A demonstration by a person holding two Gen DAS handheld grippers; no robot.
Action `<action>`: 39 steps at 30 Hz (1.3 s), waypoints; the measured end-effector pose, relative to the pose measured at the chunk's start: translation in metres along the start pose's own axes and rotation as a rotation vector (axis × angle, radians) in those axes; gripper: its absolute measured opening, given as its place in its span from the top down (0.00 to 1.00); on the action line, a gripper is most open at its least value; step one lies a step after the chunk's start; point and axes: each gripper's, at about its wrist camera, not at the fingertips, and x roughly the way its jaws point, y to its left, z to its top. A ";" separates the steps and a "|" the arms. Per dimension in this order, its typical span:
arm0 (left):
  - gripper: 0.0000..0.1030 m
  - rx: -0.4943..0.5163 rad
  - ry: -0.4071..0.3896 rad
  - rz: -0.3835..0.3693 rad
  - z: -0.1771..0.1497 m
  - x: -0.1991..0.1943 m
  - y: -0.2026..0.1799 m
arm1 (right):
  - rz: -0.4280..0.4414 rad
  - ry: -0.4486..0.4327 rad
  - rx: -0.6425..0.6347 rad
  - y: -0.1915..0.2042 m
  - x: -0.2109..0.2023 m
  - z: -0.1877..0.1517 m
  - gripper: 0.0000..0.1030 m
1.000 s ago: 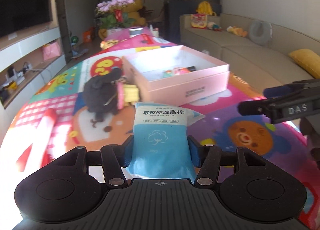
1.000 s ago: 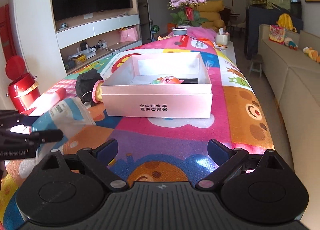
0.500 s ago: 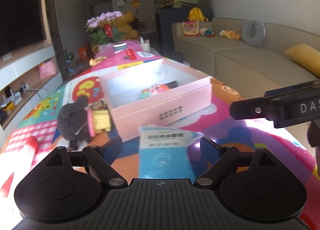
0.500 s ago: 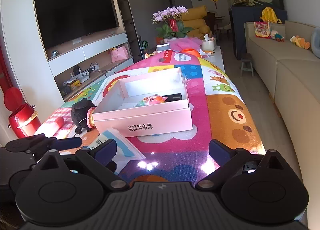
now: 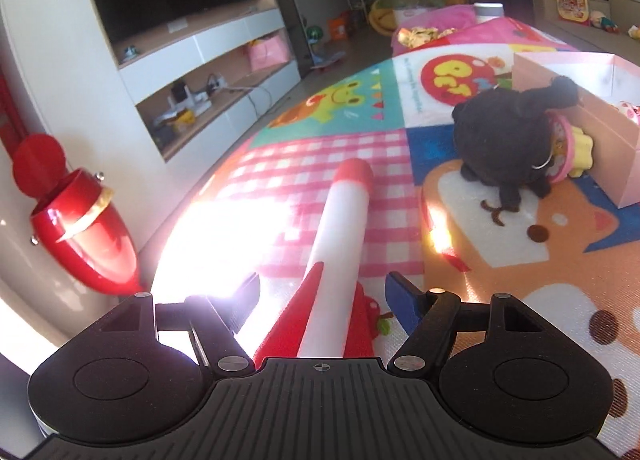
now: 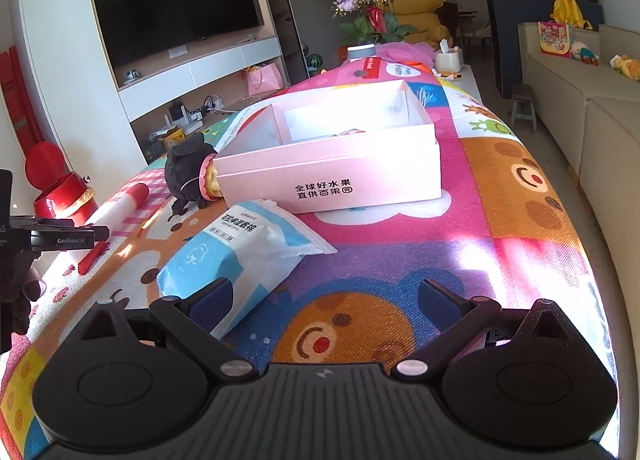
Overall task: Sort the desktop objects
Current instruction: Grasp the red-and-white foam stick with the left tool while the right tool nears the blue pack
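Rocket (image 5: 340, 244) is framed between closing left jaws, untouched, nose at 12 o'clock, for pickup; right jaws are held open beside pack (image 6: 240, 248).

The pink box (image 6: 340, 176) has two lines of black Chinese words on its front side: 全球好水果 on top and 直供百果园 under it. Just in front of the pink box lies a blue and white packet (image 6: 240, 248). It has dark Chinese words on its white top part, but they are too tilted to read well. To the left of the pink box, the side of the left gripper (image 6: 72, 238) says "GenRobot.AI" in small white letters.
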 end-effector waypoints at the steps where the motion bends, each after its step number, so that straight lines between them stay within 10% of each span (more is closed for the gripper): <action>1: 0.28 -0.015 -0.010 -0.004 0.001 0.001 0.002 | 0.002 -0.001 0.001 0.000 0.000 -0.001 0.04; 5: 0.64 -0.023 0.005 -0.033 0.003 0.000 0.001 | 0.003 0.007 0.019 -0.003 0.001 -0.002 0.03; 13: 0.65 -0.023 0.011 -0.115 -0.009 -0.020 -0.004 | -0.002 0.023 0.021 -0.002 0.004 -0.001 0.02; 25: 0.65 0.031 -0.016 -0.431 -0.034 -0.096 -0.059 | -0.008 0.031 0.020 -0.002 0.006 -0.001 0.02; 31: 0.61 0.052 -0.061 -0.456 -0.041 -0.114 -0.079 | -0.009 0.026 0.022 -0.003 0.006 -0.001 0.02; 39: 0.19 0.036 -0.114 -0.350 -0.046 -0.110 -0.073 | -0.007 0.016 0.017 -0.002 0.004 -0.001 0.01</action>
